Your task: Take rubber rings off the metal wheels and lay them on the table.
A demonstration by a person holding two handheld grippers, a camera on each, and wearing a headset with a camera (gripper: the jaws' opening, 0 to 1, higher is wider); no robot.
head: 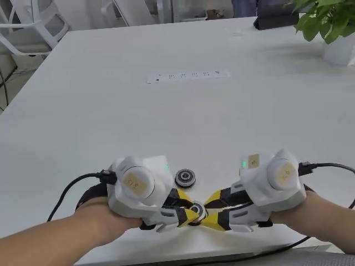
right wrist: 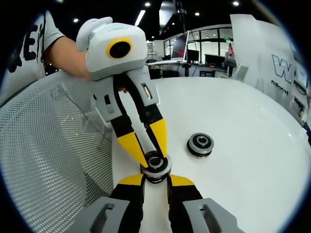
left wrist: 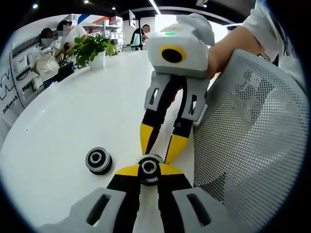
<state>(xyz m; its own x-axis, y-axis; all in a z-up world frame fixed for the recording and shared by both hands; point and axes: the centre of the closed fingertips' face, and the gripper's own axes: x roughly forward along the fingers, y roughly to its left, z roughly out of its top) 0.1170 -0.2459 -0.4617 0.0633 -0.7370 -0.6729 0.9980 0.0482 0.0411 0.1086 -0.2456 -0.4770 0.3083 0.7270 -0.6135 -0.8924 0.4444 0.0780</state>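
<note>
A small metal wheel with a black rubber ring [head: 195,210] is held just above the white table's [head: 166,122] near edge, between both grippers. My left gripper [head: 187,215] comes in from the left and is shut on it; in the left gripper view the yellow tips flank the wheel [left wrist: 149,167]. My right gripper [head: 209,213] meets it from the right, its tips pinching the wheel's rim [right wrist: 155,166]. The left gripper [right wrist: 153,156] and the right gripper [left wrist: 158,151] face each other. A second ringed wheel [head: 184,178] lies flat on the table just behind them.
A white power strip [head: 188,75] lies mid-table. A potted plant [head: 327,25] stands at the far right corner. A mesh chair back [left wrist: 248,126] is close behind the grippers. Black cables [head: 72,191] trail from both grippers.
</note>
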